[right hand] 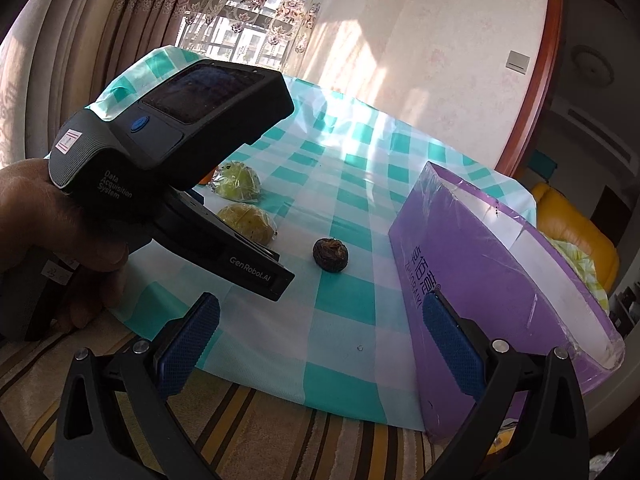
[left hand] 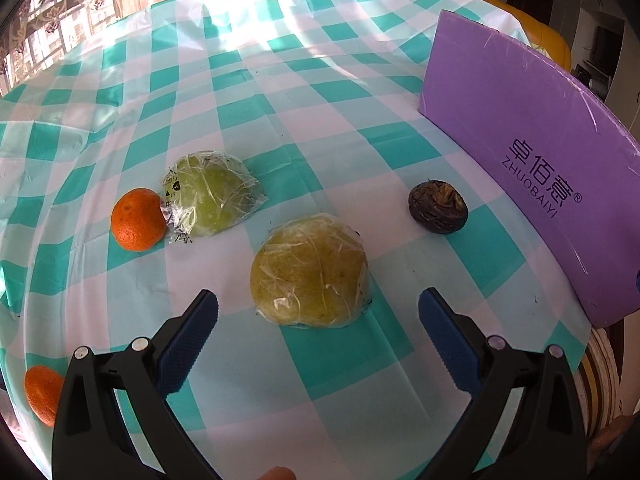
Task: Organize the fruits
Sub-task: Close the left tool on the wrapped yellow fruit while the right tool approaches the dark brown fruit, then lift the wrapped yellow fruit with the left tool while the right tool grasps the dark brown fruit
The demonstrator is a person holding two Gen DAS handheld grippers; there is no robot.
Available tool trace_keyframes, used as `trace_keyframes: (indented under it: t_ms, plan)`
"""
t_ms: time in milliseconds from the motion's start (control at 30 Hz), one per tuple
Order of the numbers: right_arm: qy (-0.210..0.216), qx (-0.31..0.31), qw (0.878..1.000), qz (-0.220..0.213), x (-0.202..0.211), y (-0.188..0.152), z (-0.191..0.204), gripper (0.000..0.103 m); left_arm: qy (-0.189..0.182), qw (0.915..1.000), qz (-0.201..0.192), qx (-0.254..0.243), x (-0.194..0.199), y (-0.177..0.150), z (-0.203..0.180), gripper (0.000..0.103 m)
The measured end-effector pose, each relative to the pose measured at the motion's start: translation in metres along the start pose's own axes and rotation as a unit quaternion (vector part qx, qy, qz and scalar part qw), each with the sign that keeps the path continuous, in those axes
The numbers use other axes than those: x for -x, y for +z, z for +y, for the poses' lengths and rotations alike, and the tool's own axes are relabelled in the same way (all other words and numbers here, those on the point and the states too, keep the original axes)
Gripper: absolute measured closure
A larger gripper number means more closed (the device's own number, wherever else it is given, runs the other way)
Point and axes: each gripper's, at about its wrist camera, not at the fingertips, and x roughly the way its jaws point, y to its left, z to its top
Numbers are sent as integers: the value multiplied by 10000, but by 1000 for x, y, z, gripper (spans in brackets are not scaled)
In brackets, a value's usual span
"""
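Both tongs are hanging apart and empty over the checked table.

In the left wrist view, the left tongs (left hand: 318, 306) are gaping low in the frame, with a wrapped yellow-green fruit (left hand: 309, 270) sitting just beyond them; farther up left a second wrapped fruit (left hand: 214, 194) is touching an orange (left hand: 138, 219), a dark fruit (left hand: 438, 207) is lying right of centre beside the purple box (left hand: 532, 132), and another orange (left hand: 43, 394) is showing at the lower left edge. In the right wrist view, the right tongs (right hand: 320, 312) are standing wide, a hand (right hand: 60, 236) gripping the other device at left.
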Motion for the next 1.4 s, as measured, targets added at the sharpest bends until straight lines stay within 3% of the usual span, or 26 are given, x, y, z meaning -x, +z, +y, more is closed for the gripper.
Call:
trace_keyframes:
  t_ms: [300, 467, 533, 833, 1033, 1400]
  plan:
    - [-18, 46, 10000, 49, -3, 0, 2, 5, -41, 9999, 44, -96, -12, 8, -5, 6]
    - [-17, 40, 10000, 61, -3, 0, 2, 5, -60, 9998, -118, -137, -7, 6, -6, 28]
    - [-20, 44, 10000, 58, -3, 0, 3, 5, -44, 9998, -173, -117, -5, 6, -5, 42]
    - [12, 77, 9999, 109, -4, 0, 2, 5, -206, 9992, -351, 58, 2, -3, 4, 44]
    - [229, -94, 9994, 257, -10, 4, -5, 5, -613, 9951, -505, 589, 11, -12, 25, 44]
    - [793, -763, 9914, 710, -37, 24, -17, 5, -648, 9813, -819, 1614, 24, -31, 68, 44]
